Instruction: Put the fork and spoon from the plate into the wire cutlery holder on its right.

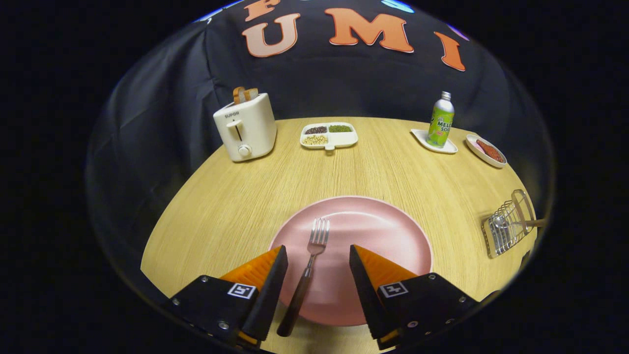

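Observation:
A pink plate lies on the wooden table just ahead of my fingers. On it rests a fork with a dark handle, tines pointing away, its handle running back over the plate's near rim. My gripper is open, with the fork's neck lying between the two fingertips and neither finger touching it. To the right of the plate, near the table's edge, lies the wire cutlery holder. A spoon rests in it, its handle sticking out to the right.
At the table's far side stand a white toaster with bread in it, a divided dish of beans, a green bottle on a small white tray, and a small dish with red food.

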